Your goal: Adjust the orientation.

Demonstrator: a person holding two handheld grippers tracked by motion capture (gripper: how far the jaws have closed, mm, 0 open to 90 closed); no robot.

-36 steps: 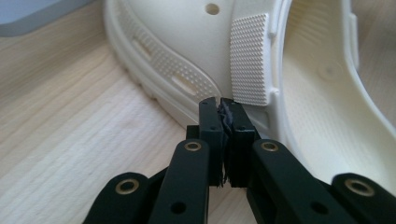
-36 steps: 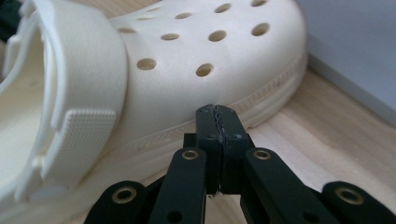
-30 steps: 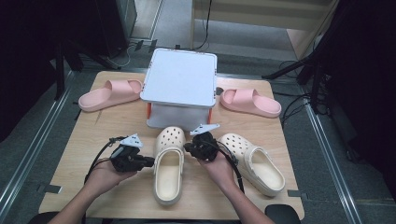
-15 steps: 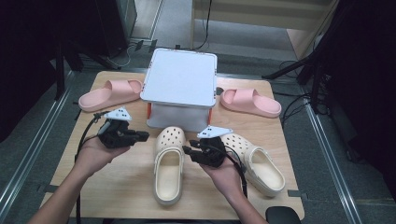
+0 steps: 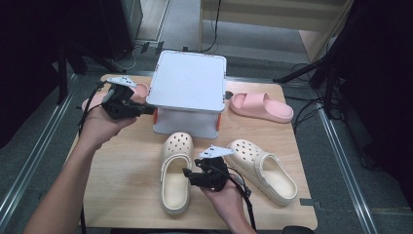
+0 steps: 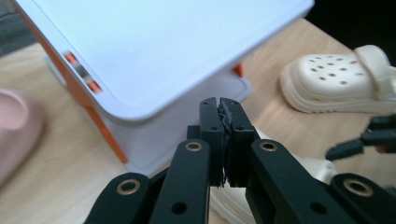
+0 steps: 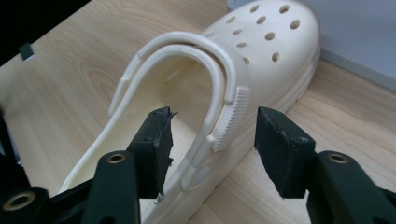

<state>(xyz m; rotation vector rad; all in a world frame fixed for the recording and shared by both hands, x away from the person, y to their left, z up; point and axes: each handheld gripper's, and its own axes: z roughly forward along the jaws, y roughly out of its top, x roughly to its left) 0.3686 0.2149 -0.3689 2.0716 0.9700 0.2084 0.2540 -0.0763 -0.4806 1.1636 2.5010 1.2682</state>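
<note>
Right gripper view: cream clog, perforated toe, heel strap folded forward

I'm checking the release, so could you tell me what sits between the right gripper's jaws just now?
In the right gripper view, the right gripper has just opened; the side rim and strap hinge of the cream clog lie between the jaws, untouched by the pads.

Each black gripper carries a grey three-cornered plate, brass-coloured pivot screws on its linkage, and a trailing black cable; the forearms are bare.
</note>
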